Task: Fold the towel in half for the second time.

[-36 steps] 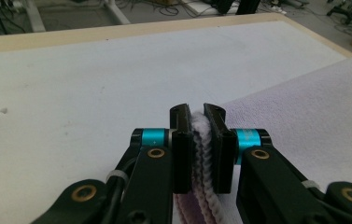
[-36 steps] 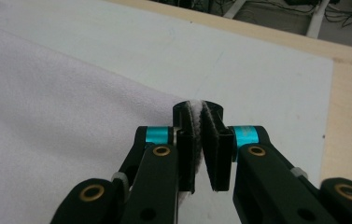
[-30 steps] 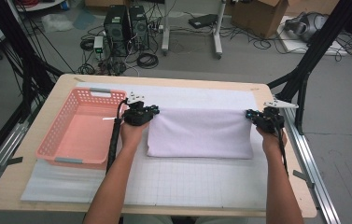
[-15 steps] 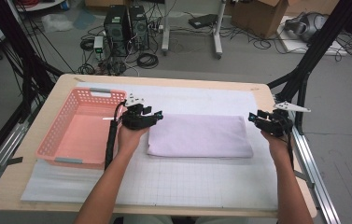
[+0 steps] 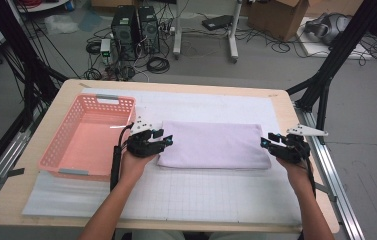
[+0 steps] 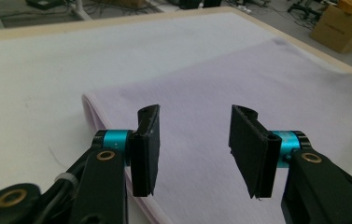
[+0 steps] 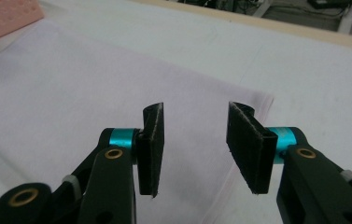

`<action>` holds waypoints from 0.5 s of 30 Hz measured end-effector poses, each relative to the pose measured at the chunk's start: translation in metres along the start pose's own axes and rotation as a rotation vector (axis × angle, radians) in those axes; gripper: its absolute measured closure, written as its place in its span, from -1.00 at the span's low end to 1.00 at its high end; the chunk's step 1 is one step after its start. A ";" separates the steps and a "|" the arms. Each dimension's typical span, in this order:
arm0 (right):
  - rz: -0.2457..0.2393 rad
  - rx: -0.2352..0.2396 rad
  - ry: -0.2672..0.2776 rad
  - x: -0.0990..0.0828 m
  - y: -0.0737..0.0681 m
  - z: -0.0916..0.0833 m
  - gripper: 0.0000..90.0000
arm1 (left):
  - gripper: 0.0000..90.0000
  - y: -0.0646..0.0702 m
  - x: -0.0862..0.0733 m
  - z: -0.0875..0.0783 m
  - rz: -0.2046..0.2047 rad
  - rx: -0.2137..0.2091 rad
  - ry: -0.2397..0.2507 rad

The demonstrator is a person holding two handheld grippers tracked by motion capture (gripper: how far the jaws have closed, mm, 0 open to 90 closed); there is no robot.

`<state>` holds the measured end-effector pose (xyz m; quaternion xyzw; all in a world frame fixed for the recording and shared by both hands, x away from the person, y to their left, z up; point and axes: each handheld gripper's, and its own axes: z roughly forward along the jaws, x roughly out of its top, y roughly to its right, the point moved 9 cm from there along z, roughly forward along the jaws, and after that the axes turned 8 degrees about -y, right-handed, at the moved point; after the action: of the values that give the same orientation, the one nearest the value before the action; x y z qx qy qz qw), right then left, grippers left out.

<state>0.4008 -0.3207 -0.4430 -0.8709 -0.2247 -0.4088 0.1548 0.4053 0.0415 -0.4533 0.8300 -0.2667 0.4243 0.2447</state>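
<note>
A folded lilac towel (image 5: 213, 145) lies flat at the centre of the frame on a white mat (image 5: 216, 105) covering the bench (image 5: 286, 107). The left tool (image 5: 168, 141) sits at the towel's left edge, the right tool (image 5: 264, 143) at its right edge. Both tools' jaws stand partly apart, having just narrowed a little, with nothing pinched between them (the cloth lies beneath). A pink basket (image 5: 58, 150) stands at centre left, just beside the left hand (image 5: 135, 164).
</note>
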 end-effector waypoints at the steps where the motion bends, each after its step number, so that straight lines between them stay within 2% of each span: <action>1: 0.002 0.005 -0.007 -0.006 -0.002 -0.001 0.24 | 0.19 0.002 -0.005 -0.002 0.009 -0.004 -0.010; 4: -0.030 -0.001 -0.053 -0.023 -0.007 -0.002 0.30 | 0.24 0.007 -0.019 -0.006 0.032 -0.003 -0.041; 5: -0.034 0.011 -0.064 -0.027 -0.010 -0.002 0.32 | 0.28 0.008 -0.024 -0.006 0.038 -0.001 -0.075; 7: -0.017 0.043 -0.072 -0.035 -0.017 -0.003 0.34 | 0.37 0.011 -0.037 -0.006 0.013 0.004 -0.140; 8: -0.023 0.072 -0.081 -0.039 -0.021 -0.002 0.36 | 0.38 0.012 -0.043 -0.006 0.003 0.001 -0.158; 10: -0.040 0.080 -0.105 -0.048 -0.026 -0.002 0.38 | 0.44 0.011 -0.053 -0.007 -0.013 0.016 -0.166; 11: -0.049 0.079 -0.113 -0.052 -0.027 -0.001 0.41 | 0.45 0.009 -0.057 -0.007 -0.026 0.015 -0.168; 13: -0.073 0.035 -0.151 -0.062 -0.026 0.001 0.41 | 0.49 0.005 -0.060 -0.008 -0.042 0.023 -0.165; 15: -0.078 0.002 -0.178 -0.071 -0.024 0.001 0.41 | 0.50 0.003 -0.062 -0.009 -0.034 0.039 -0.186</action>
<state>0.3490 -0.3189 -0.4967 -0.8941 -0.2718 -0.3355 0.1188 0.3672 0.0598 -0.4999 0.8748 -0.2658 0.3465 0.2097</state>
